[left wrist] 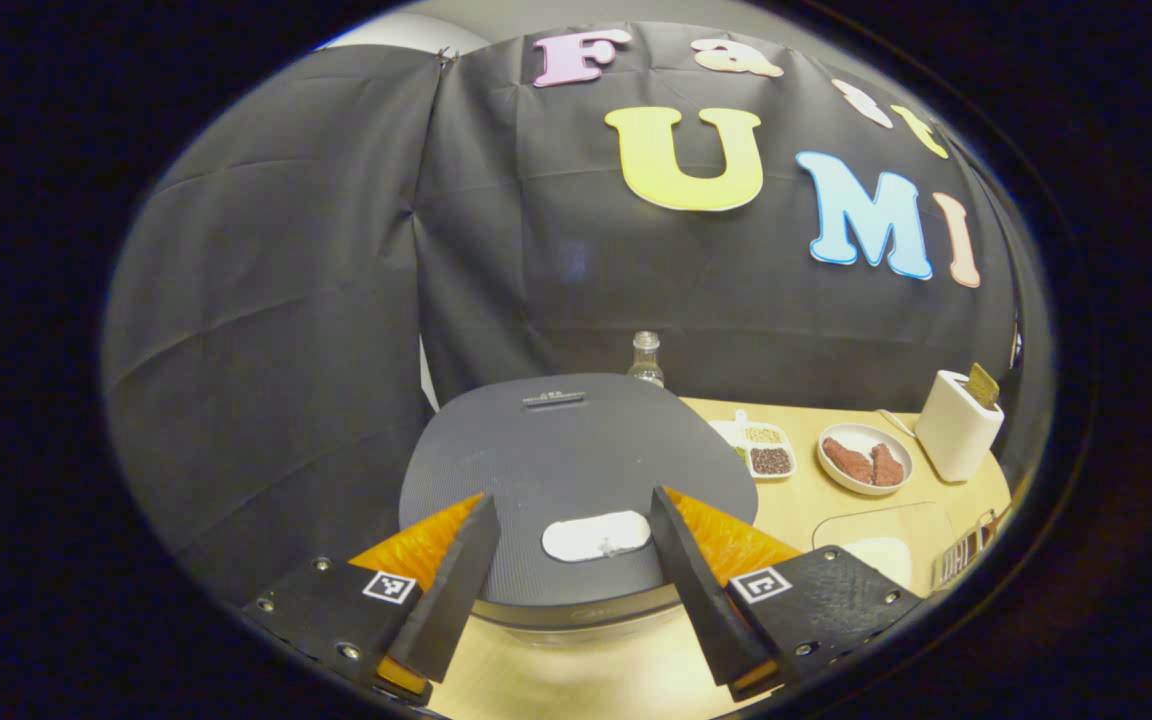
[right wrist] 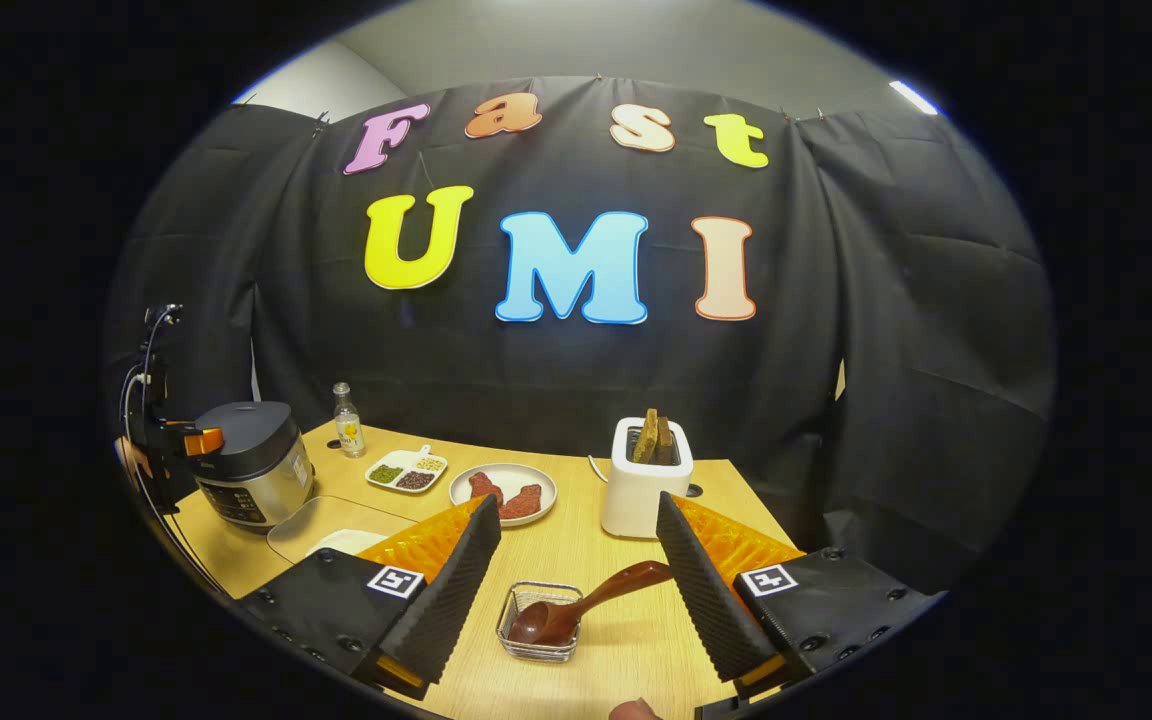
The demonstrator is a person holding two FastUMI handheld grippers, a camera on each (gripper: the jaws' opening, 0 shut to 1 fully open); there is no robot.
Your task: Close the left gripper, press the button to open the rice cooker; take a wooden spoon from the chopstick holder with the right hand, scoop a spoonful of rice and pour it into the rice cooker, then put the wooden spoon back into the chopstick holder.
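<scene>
- Left hand-held gripper [left wrist: 576, 585] hovers, jaws spread wide, over the closed rice cooker [left wrist: 576, 480], lower centre.
- Right hand-held gripper [right wrist: 576, 590] is released too, framing the wooden spoon [right wrist: 586, 605].
- Spoon looks light, rigid; grip its raised handle.

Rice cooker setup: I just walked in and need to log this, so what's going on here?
A person holds a gripper in each hand. The left gripper hovers open over the dark grey, closed lid of the round rice cooker, its jaws either side of the white oval button, not yet pressing. The right gripper is open above the brown wooden spoon, which rests in a small clear square holder on the wooden table.
</scene>
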